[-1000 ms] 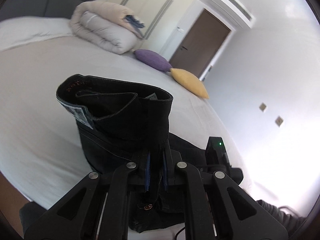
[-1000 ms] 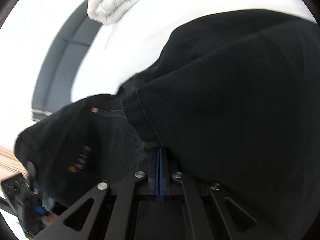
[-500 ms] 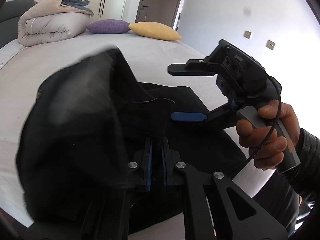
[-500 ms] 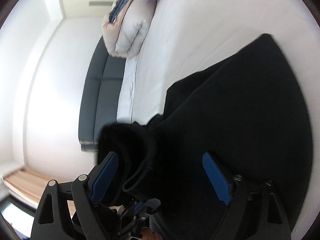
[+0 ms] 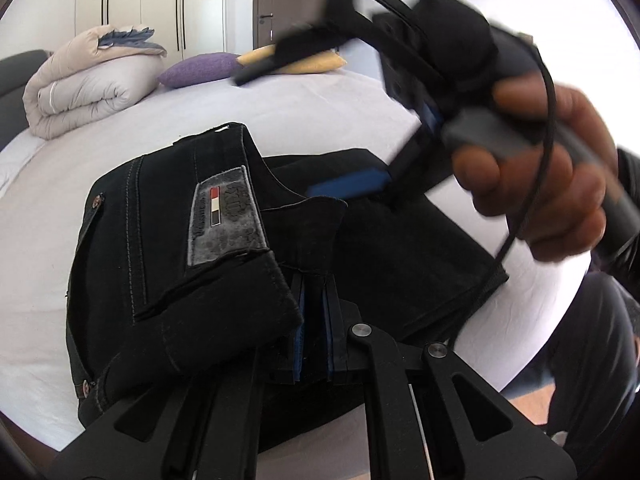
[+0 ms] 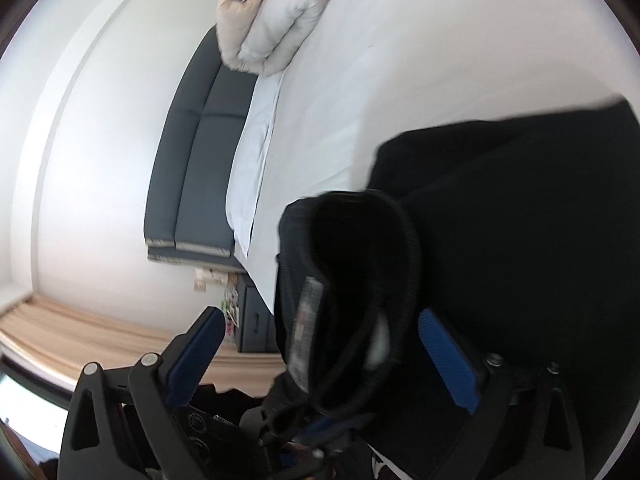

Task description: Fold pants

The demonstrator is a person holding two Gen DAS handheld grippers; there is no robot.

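My right hand-held gripper (image 6: pixel 320 360) has just let go: its jaws have swung wide open and hold nothing now, though the pants (image 5: pixel 192 264) sit loosely between them. My left hand-held gripper (image 5: pixel 314 336) is shut tight on the waist end and has carried it over the legs. So I think the fold is nearly laid down. The pants lie on a white bed (image 5: pixel 320 108). A rolled quilt (image 5: pixel 88 80), two pillows and a door are behind.
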